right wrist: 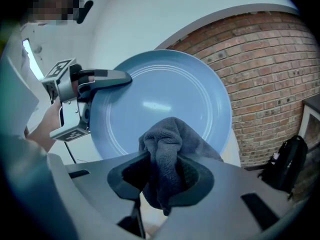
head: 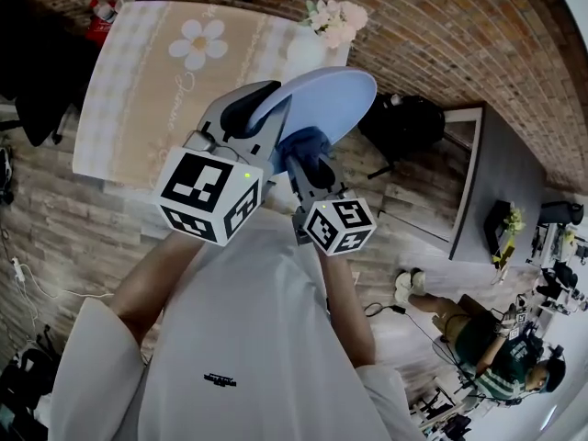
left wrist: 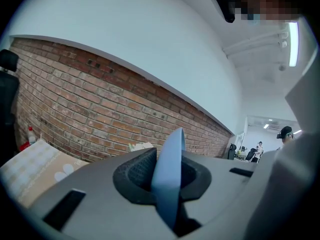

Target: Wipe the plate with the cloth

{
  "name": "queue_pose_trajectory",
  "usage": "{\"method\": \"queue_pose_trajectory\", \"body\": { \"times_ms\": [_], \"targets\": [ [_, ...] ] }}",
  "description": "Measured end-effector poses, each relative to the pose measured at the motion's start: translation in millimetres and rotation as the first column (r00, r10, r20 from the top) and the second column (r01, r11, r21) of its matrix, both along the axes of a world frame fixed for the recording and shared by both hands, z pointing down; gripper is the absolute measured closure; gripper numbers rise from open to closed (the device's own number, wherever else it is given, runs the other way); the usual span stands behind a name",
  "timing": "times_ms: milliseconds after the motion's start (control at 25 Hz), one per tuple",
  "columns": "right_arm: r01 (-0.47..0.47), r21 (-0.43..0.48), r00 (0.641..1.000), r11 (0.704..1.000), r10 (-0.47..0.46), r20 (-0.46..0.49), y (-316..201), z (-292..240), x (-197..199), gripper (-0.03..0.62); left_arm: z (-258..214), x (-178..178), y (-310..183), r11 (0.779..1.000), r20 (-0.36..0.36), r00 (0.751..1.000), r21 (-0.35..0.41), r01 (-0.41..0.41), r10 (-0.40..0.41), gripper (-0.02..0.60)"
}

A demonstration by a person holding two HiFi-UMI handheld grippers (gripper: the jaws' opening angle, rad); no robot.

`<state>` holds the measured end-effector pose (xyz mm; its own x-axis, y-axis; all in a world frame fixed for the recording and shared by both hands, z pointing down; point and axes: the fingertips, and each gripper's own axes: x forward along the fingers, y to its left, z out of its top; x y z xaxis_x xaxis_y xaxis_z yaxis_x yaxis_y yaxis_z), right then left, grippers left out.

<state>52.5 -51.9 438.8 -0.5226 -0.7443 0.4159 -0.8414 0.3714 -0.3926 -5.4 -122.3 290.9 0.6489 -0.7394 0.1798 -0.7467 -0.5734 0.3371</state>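
Note:
A light blue plate (head: 323, 101) is held up in the air, tilted on edge, with my left gripper (head: 253, 118) shut on its rim. In the left gripper view the plate (left wrist: 168, 171) shows edge-on between the jaws. My right gripper (head: 308, 159) is shut on a grey-blue cloth (head: 306, 143) that presses against the plate's lower face. In the right gripper view the cloth (right wrist: 167, 159) bunches between the jaws against the plate (right wrist: 160, 101), and the left gripper (right wrist: 107, 77) clamps the plate's left rim.
Below lies a table with a beige flower-print cloth (head: 156, 72) and a vase of pale flowers (head: 323, 28) at its far corner. A brick wall (head: 432, 35) runs behind. A black backpack (head: 404, 122) stands on the floor, and a seated person (head: 478, 338) is at the right.

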Motion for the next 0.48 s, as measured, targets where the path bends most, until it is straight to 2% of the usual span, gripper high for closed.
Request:
{"method": "queue_pose_trajectory", "body": {
  "times_ms": [480],
  "targets": [
    [0.15, 0.021, 0.986, 0.988, -0.151, 0.065, 21.5, -20.0, -48.9, 0.468, 9.4, 0.7, 1.7, 1.0, -0.008, 1.0, -0.017, 0.004, -0.004, 0.532]
  ]
}}
